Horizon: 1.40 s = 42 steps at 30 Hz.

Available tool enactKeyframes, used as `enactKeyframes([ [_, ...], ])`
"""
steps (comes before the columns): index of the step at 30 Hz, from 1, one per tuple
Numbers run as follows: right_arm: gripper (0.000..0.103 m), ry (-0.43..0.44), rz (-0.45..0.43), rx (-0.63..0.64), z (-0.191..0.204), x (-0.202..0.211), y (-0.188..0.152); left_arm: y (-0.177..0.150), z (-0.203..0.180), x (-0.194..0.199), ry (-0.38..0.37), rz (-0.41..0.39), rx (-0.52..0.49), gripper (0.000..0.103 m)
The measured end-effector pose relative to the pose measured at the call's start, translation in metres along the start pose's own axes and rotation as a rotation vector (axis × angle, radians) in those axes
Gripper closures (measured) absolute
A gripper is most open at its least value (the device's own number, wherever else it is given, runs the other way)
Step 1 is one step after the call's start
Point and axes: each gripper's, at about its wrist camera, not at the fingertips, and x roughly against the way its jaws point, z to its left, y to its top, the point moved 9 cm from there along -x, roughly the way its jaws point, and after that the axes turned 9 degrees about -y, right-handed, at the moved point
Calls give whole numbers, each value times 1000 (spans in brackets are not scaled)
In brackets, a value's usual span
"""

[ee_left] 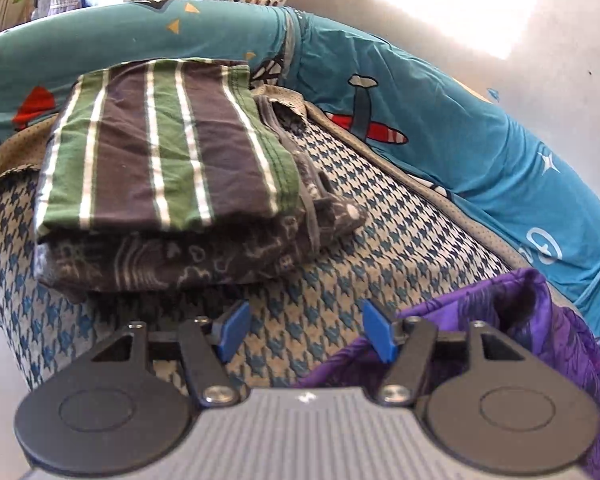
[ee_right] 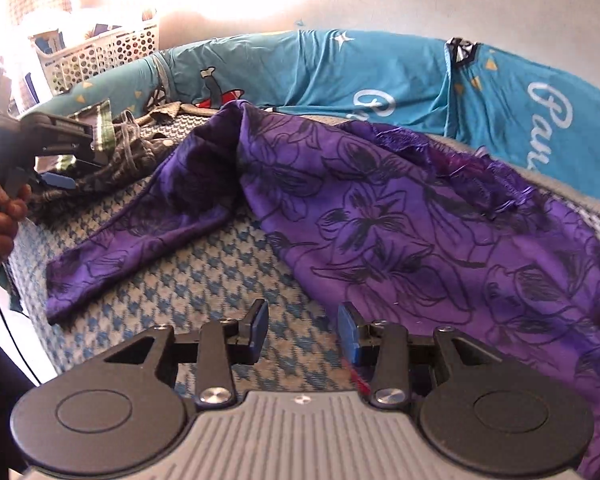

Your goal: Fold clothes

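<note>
Both grippers [ee_left: 306,332] [ee_right: 303,330] gape empty over the houndstooth cover [ee_right: 204,280] — purple garment [ee_right: 400,216] lies unfolded.

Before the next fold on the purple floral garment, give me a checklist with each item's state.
1. Left hand-held gripper empty, jaws apart: ok.
2. Right hand-held gripper empty, jaws apart: ok.
3. Purple floral garment lying flat: not ok, bunched and creased.
4. Folded stack, striped green piece on top, clear of the purple cloth: ok.
5. Purple sleeve spread out: not ok, crumpled.
6. Garment's far hem placement: cannot tell, partly out of view.
</note>
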Motion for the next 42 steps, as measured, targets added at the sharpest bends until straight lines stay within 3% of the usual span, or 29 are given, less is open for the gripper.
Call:
enactKeyframes([
  [4, 52, -31, 10, 28, -13, 4, -12, -16, -27, -2, -51, 23, -59, 33],
  [7, 51, -52, 31, 67, -18, 4, -24, -25, -47, -4, -84, 35, -107, 26],
  [12, 49, -81, 28, 182, -20, 4, -38, -41, -77, -11, -133, 72, -192, 23],
  [18, 49, -52, 1, 302, -12, -1, -43, -58, -102, -24, -163, 120, -238, 19],
  [21, 49, -81, -33, 371, -6, -10, -40, -65, -111, -31, -172, 142, -242, 19],
  [25, 49, -87, -56, 381, -2, -25, -30, -74, -124, -41, -170, 171, -273, 15],
  [30, 51, -133, -21, 369, -12, -54, -26, -88, -139, -56, -191, 227, -297, 13],
  [31, 59, -132, -21, 363, -12, -56, -25, -90, -142, -58, -195, 239, -298, 13],
  [32, 69, -133, -14, 353, -14, -57, -24, -91, -144, -61, -199, 247, -295, 13],
  [33, 86, -134, -4, 341, -15, -58, -22, -92, -147, -63, -205, 253, -291, 13],
  [37, 90, -34, 4, 170, -33, -52, -3, -90, -156, -67, -219, 240, -283, 12],
  [42, 90, 123, -4, -280, -86, -50, 26, -83, -162, -68, -237, 212, -244, 11],
])
